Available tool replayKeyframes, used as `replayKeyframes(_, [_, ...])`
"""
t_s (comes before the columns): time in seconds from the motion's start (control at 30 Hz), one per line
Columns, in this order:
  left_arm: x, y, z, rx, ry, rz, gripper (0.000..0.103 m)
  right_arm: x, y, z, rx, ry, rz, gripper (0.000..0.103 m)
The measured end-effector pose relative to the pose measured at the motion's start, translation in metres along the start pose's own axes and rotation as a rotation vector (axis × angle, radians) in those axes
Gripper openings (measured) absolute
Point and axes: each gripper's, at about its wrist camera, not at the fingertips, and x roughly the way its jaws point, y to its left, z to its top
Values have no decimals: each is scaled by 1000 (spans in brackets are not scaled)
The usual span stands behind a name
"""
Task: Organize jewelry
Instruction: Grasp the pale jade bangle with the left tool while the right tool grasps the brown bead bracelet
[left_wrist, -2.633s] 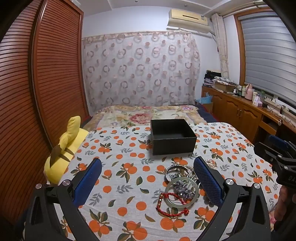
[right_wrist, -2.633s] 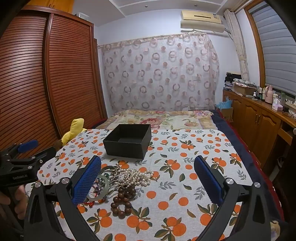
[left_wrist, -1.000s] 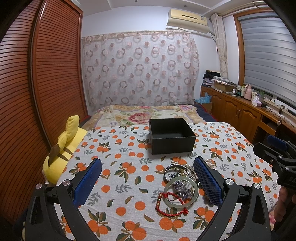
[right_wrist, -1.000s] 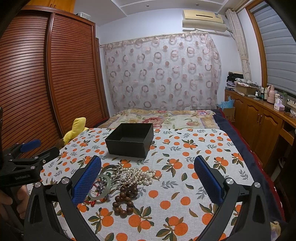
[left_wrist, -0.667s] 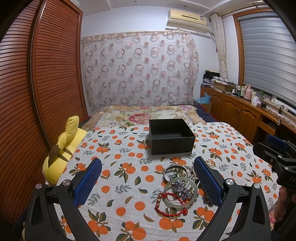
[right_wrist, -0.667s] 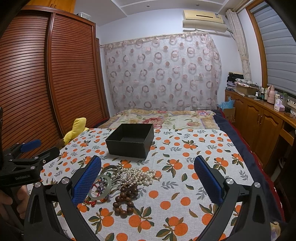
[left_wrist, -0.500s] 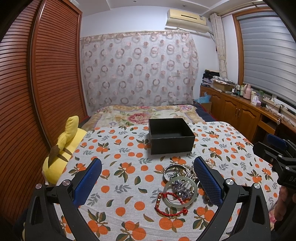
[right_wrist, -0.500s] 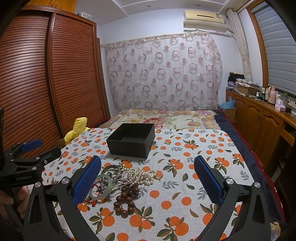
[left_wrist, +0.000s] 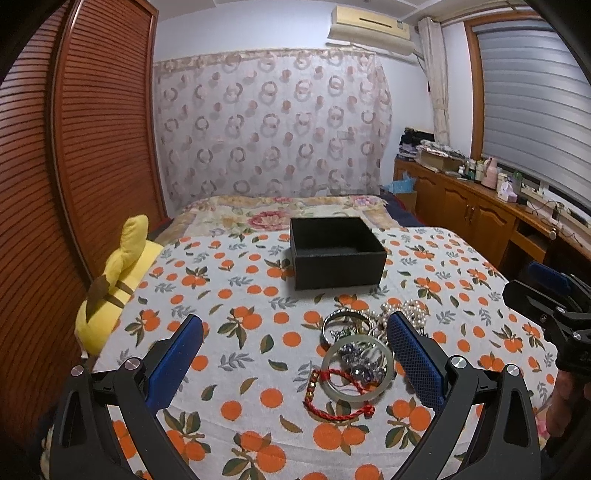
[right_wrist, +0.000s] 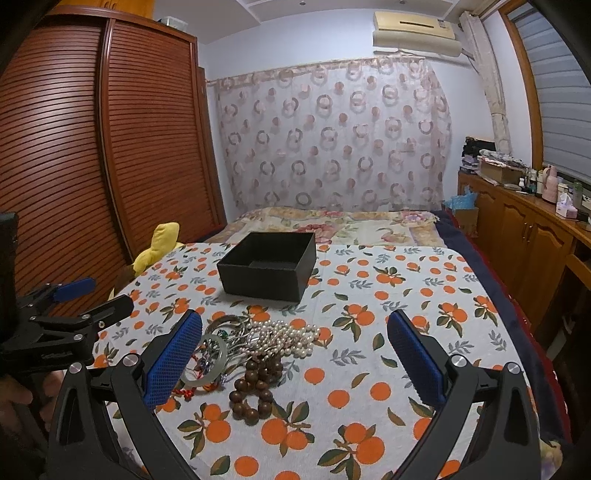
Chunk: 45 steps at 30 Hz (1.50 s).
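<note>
A pile of jewelry lies on the orange-print cloth: a pale jade bangle, a red cord bracelet, a silver bangle, a pearl necklace and a brown bead bracelet. An open, empty black box stands behind the pile, also in the right wrist view. My left gripper is open and empty, hovering just before the pile. My right gripper is open and empty, above the pile's near side.
A yellow plush toy lies at the table's left edge. A bed sits behind the table. Wooden cabinets with clutter line the right wall; slatted wardrobe doors stand on the left.
Both grippers have drifted very slightly; the views shift a little. The jewelry and box have not moved.
</note>
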Motion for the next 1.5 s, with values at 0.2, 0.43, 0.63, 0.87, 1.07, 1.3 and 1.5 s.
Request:
replayKeyframes(0.2, [22, 11, -13, -10, 77, -60, 96, 14, -2, -12, -21, 52, 13, 96])
replayKeyframes(0.43, [49, 18, -28, -23, 144, -142, 94, 33, -5, -27, -31, 129, 47, 82])
replayKeyframes(0.63, [68, 13, -34, -6, 213, -209, 66, 42, -1, -39, -65, 175, 64, 81])
replayKeyframes(0.87, [87, 10, -34, 4, 269, -255, 38, 48, 0, -46, -84, 217, 70, 81])
replayKeyframes(1.07, [101, 3, -32, 28, 306, -265, 30, 51, 1, -48, -94, 234, 72, 81])
replayKeyframes(1.3, [111, -2, -25, 56, 327, -267, 17, 53, 2, -48, -106, 253, 83, 81])
replayKeyframes(1.5, [119, -7, -26, 86, 342, -259, 17, 55, 2, -48, -104, 265, 93, 81])
